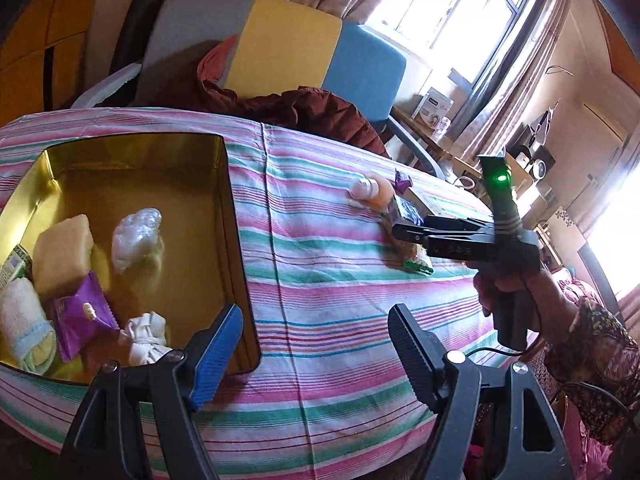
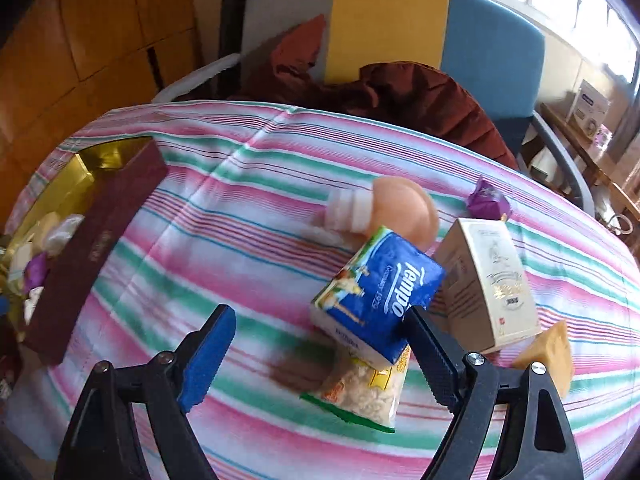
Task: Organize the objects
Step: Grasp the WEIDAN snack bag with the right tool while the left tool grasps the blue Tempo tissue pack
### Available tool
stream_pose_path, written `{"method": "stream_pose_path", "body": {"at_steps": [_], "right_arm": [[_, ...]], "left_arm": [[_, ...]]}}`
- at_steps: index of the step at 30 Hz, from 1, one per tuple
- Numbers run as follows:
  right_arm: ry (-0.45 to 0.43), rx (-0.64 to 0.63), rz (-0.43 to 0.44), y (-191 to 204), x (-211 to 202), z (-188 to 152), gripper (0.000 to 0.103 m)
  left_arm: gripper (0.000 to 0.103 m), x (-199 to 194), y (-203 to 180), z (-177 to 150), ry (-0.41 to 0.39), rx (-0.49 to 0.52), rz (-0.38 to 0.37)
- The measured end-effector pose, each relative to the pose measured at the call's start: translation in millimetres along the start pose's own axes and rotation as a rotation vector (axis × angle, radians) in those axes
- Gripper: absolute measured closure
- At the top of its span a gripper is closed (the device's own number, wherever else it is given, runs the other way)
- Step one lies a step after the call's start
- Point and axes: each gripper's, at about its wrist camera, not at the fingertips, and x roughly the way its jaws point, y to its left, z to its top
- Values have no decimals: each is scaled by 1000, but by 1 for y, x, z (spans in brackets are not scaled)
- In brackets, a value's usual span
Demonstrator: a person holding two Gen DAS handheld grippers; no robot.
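the gold tin (image 1: 224, 200) stands at the left of the table (image 1: 320, 280), which is covered by a striped cloth. it already holds several things: a yellow sponge (image 1: 64, 252), a rolled towel (image 1: 24, 324), a purple packet (image 1: 80, 320), a white sock bundle (image 1: 146, 338), a clear plastic wad (image 1: 134, 238) and the corner of a green box (image 1: 14, 266). these count as sorted.

still loose on the right half of the table are a tempo tissue pack (image 2: 380, 296), a bag of snacks (image 2: 360, 392) under it, a cream carton (image 2: 488, 280), a tan block (image 2: 548, 354), a peach-coloured bottle (image 2: 384, 212) lying on its side, and a purple candy (image 2: 488, 200). by this count the task looks roughly half done.

the right hand-held gripper (image 2: 316, 348) is released, jaws wide, nothing between them. the tissue pack lies just beside its right jaw, apparently touching the tip, and is probably the next pick. the left hand-held gripper (image 1: 316, 356) is likewise released and empty, poised over the near right corner of the tin, well apart from the loose items.
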Motion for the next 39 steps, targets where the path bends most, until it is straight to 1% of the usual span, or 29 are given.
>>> {"method": "stream_pose_path", "body": {"at_steps": [2, 5, 6, 8, 9, 10, 12, 13, 15, 16, 17, 19, 22, 23, 24, 27, 29, 33, 36, 38, 39], "right_arm": [[-22, 47, 13, -5, -7, -2, 17], [-49, 153, 19, -22, -9, 1, 17], [-43, 168, -5, -24, -5, 3, 17], [-31, 202, -84, -31, 7, 11, 17], [-35, 225, -96, -34, 12, 13, 17], [-31, 250, -89, -36, 18, 16, 17], [-13, 274, -41, -31, 26, 18, 16], [-21, 257, -10, -21, 26, 17, 15], [-29, 198, 99, 3, 20, 13, 17], [-40, 175, 137, 13, 14, 12, 17], [-67, 158, 141, 20, 6, 9, 17], [-120, 165, 81, 23, -11, 4, 17], [-153, 236, -110, 7, -24, -6, 17], [-156, 259, -158, 0, -25, -11, 17], [-154, 279, -186, -8, -23, -14, 17], [-109, 320, -216, -24, -11, -24, 17], [-92, 326, -221, -27, 0, -28, 20], [-57, 312, -235, -28, 24, -30, 32], [-27, 338, -228, -30, 40, -38, 44], [-43, 321, -251, -26, 39, -41, 44], [-47, 313, -260, -24, 37, -42, 46]], "left_arm": [[26, 3, -2, -1, 9, 3, -5], [26, 5, -8, -3, 14, 16, -10], [26, 5, -9, -3, 15, 20, -10], [26, 5, -11, -4, 16, 27, -8], [26, 4, -11, -5, 17, 29, -9], [26, 4, -12, -5, 18, 30, -8], [26, 3, -12, -4, 16, 34, 1], [26, 2, -11, -4, 14, 35, 5], [26, 1, -9, -4, 10, 27, 10], [26, 1, -7, -3, 8, 20, 13], [26, 1, -6, -3, 8, 11, 13], [26, 2, -4, -4, 10, -1, 8], [26, 5, -5, -6, 20, 1, 3], [26, 6, -5, -6, 23, 3, -1], [26, 7, -7, -7, 26, 6, -5], [26, 8, -11, -8, 32, 21, -14], [26, 8, -14, -10, 34, 30, -17], [26, 6, -16, -10, 34, 35, -11], [26, 7, -17, -8, 37, 39, -3], [26, 10, -20, -6, 39, 44, 1], [26, 11, -21, -5, 40, 46, 1]]}}
